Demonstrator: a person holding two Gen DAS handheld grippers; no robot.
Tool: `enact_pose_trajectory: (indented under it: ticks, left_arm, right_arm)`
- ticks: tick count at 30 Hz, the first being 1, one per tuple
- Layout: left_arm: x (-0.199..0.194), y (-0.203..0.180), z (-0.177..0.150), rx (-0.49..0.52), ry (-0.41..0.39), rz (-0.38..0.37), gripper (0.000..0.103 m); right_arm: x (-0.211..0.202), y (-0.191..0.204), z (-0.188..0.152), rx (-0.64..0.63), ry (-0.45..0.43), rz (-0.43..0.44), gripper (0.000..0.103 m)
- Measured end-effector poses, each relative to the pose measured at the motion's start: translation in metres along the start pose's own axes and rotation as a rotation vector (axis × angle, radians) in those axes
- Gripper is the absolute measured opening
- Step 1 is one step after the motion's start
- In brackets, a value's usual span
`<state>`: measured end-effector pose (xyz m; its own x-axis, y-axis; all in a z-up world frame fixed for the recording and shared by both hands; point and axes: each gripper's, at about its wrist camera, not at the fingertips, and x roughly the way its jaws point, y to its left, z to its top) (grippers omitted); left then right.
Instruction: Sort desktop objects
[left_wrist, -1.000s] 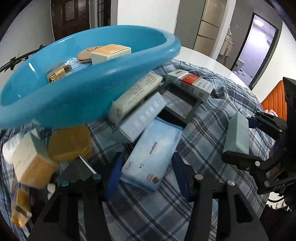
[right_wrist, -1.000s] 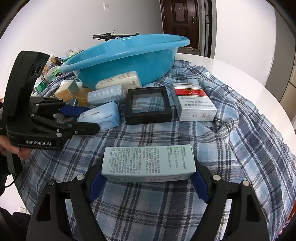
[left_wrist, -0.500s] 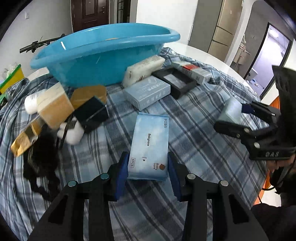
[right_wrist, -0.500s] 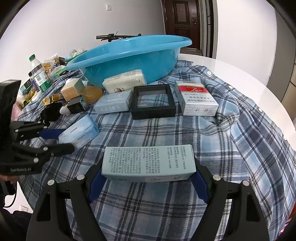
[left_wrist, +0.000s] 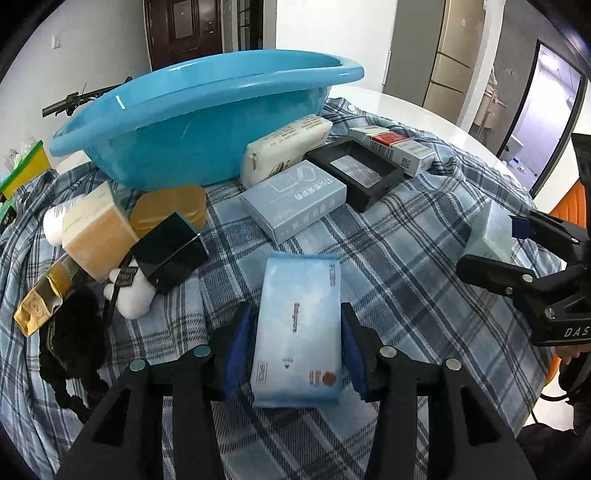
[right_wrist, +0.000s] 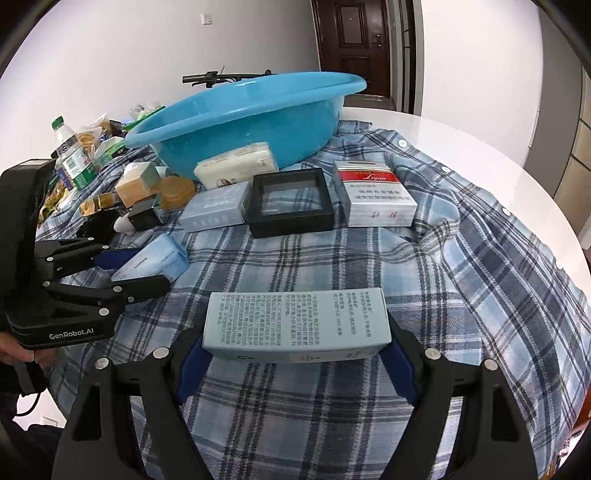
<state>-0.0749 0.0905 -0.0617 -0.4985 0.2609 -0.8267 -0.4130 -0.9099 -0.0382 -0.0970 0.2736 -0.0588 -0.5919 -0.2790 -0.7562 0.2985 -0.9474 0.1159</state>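
A soft blue tissue pack (left_wrist: 299, 332) lies flat on the plaid cloth (left_wrist: 406, 295) between the fingers of my left gripper (left_wrist: 295, 314). Its jaws are opening, and a thin gap shows on each side of the pack. My right gripper (right_wrist: 295, 343) is shut on a pale blue-green printed box (right_wrist: 295, 317), held crosswise just above the cloth. The big blue basin (left_wrist: 207, 122) stands at the back. From the right wrist view, the left gripper (right_wrist: 147, 266) and its pack (right_wrist: 159, 258) are at the left.
In front of the basin lie a white soft pack (left_wrist: 284, 147), a light blue box (left_wrist: 295, 195), a black frame box (left_wrist: 354, 173) and a red-and-white carton (left_wrist: 391, 147). Small boxes, an amber case (left_wrist: 170, 206) and black cord (left_wrist: 70, 332) crowd the left. Bottles (right_wrist: 70, 151) stand beyond.
My left gripper drew back from the basin toward the near side of the table with the tissue pack, squeezed it, then loosened. The right gripper and its box stayed put.
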Motion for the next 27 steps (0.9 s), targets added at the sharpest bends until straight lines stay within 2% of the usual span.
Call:
enact_pose_trajectory:
  ticks: [5, 8, 10, 15, 19, 22, 24, 27]
  left_arm:
    - [0.003, -0.005, 0.0, 0.023, -0.003, 0.024, 0.049]
    - [0.004, -0.004, 0.0, 0.005, -0.012, 0.028, 0.049]
    - [0.002, -0.003, -0.002, -0.021, -0.035, 0.043, 0.042]
    - [-0.002, -0.002, -0.007, -0.05, -0.062, 0.074, 0.041]
    - [-0.011, 0.003, -0.013, -0.097, -0.103, 0.109, 0.041]
    - [-0.026, 0.007, -0.018, -0.134, -0.174, 0.158, 0.041]
    - [-0.033, 0.009, -0.02, -0.137, -0.204, 0.184, 0.041]
    - [-0.041, 0.014, -0.021, -0.163, -0.22, 0.18, 0.041]
  right_arm:
    - [-0.001, 0.003, 0.002, -0.008, -0.012, 0.003, 0.079]
    - [-0.002, 0.006, 0.003, -0.005, -0.016, 0.008, 0.079]
    - [-0.002, 0.007, 0.003, -0.003, -0.018, 0.009, 0.079]
    - [-0.006, 0.011, 0.004, 0.01, -0.038, 0.001, 0.079]
    - [-0.014, 0.016, 0.006, 0.011, -0.091, -0.039, 0.079]
    - [-0.022, 0.024, 0.008, -0.015, -0.147, -0.08, 0.079]
    - [-0.025, 0.029, 0.009, -0.022, -0.171, -0.077, 0.079]
    - [-0.03, 0.035, 0.01, -0.016, -0.196, -0.057, 0.079]
